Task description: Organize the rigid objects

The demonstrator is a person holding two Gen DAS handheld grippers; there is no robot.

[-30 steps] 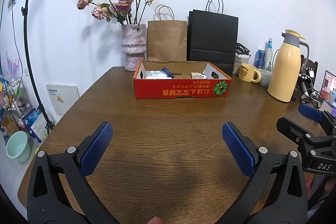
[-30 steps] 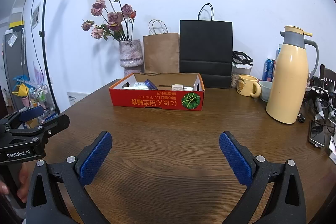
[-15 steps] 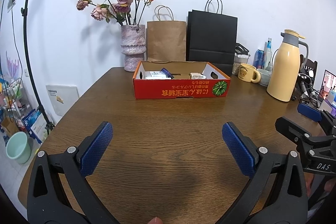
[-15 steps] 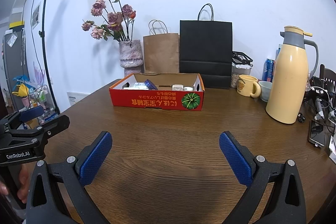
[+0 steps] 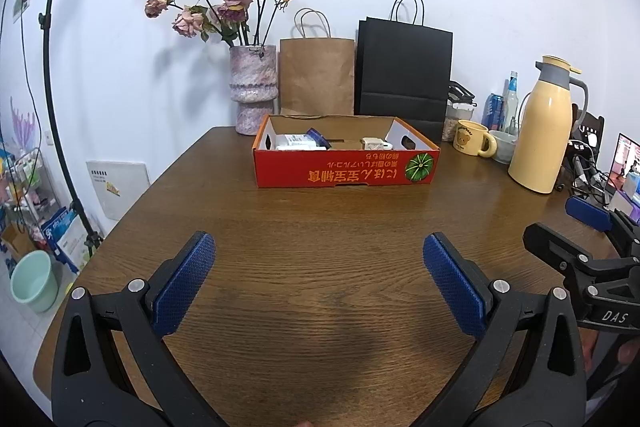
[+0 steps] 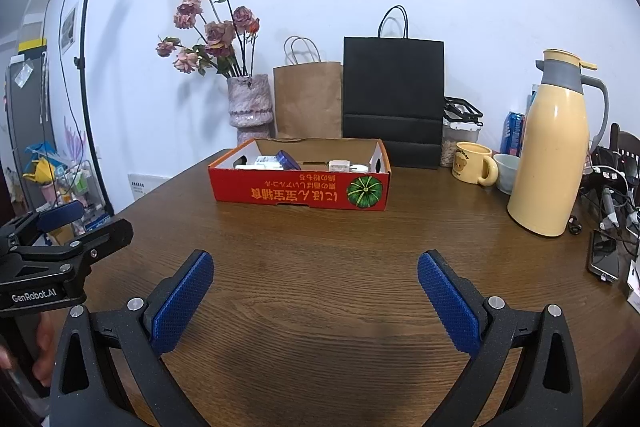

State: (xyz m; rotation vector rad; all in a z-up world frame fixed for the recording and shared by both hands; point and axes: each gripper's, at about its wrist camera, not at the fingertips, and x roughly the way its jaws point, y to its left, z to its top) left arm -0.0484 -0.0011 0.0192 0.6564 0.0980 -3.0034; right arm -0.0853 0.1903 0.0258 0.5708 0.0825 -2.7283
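Both wrist views low, facing red box (image 5: 346, 169) (shared, perhaps mid-distance)

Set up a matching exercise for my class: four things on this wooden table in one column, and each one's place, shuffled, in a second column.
Things:
1. red cardboard box
2. pale yellow thermos jug
3. mottled pink ceramic vase
4. yellow bear mug

Places:
A. back left corner, holding dried roses
B. middle of the table, small items inside
C. far right, tallest thing there
D. between the black paper bag and the jug

Pairs: 1-B, 2-C, 3-A, 4-D
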